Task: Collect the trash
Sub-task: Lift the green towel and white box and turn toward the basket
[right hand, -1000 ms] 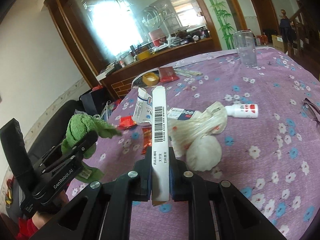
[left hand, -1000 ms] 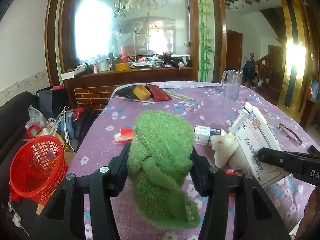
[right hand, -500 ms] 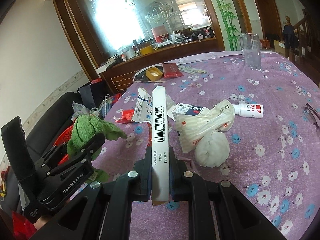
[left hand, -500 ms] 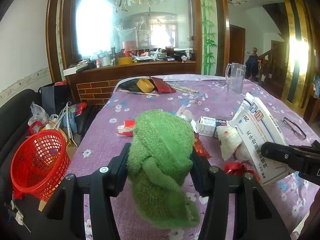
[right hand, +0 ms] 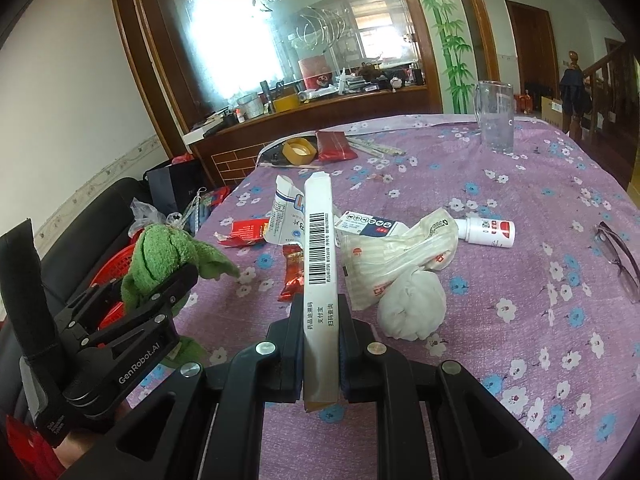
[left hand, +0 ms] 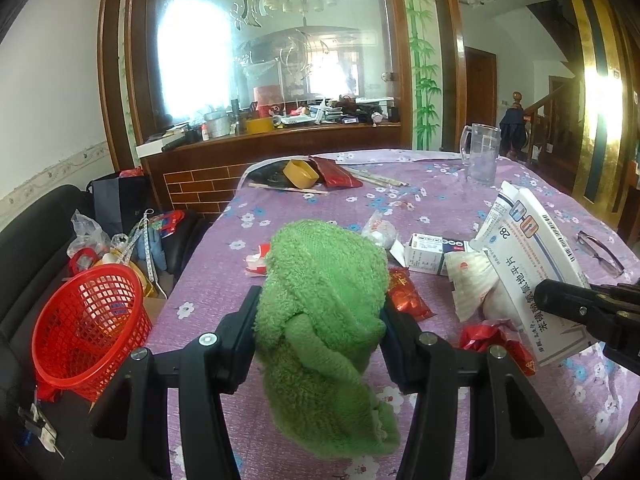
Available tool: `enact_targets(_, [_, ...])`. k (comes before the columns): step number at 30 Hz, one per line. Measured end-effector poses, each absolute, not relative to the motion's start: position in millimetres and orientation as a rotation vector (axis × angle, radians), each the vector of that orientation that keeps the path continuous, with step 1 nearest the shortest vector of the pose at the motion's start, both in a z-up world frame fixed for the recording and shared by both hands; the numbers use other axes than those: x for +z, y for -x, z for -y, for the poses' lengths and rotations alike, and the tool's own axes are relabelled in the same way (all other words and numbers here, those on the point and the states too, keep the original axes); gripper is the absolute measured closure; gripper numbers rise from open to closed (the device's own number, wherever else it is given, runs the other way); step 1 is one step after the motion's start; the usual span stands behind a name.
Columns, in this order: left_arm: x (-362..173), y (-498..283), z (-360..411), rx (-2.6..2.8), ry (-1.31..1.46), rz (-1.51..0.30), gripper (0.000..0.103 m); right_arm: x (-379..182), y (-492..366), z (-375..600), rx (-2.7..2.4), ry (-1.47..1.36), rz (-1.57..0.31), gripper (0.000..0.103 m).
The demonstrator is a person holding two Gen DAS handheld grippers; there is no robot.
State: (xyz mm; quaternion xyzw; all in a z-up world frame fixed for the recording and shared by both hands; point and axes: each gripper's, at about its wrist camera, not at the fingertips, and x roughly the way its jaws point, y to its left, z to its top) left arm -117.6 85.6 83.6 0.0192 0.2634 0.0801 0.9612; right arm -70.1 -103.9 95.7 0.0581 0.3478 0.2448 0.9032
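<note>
Left wrist view: the left gripper [left hand: 320,320] pinches a fuzzy green cloth [left hand: 324,312] at frame centre, which hides the tablecloth behind it. A red mesh basket [left hand: 86,324] sits lower left, partly cut off.

Right wrist view: the right gripper [right hand: 319,344] clamps a flat white medicine box [right hand: 319,264], barcode edge up, at lower centre. Crumpled white bags [right hand: 400,264] lie just right; glasses [right hand: 618,260] are cropped at the right edge.
</note>
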Motion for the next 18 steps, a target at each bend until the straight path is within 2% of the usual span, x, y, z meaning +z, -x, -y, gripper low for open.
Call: enact_targets(18, [83.3, 119.4, -87.3, 0.183, -0.048, -0.534, 0.05, 97.6, 71.2, 97.9, 0.51, -0.107, -0.721, 0.088])
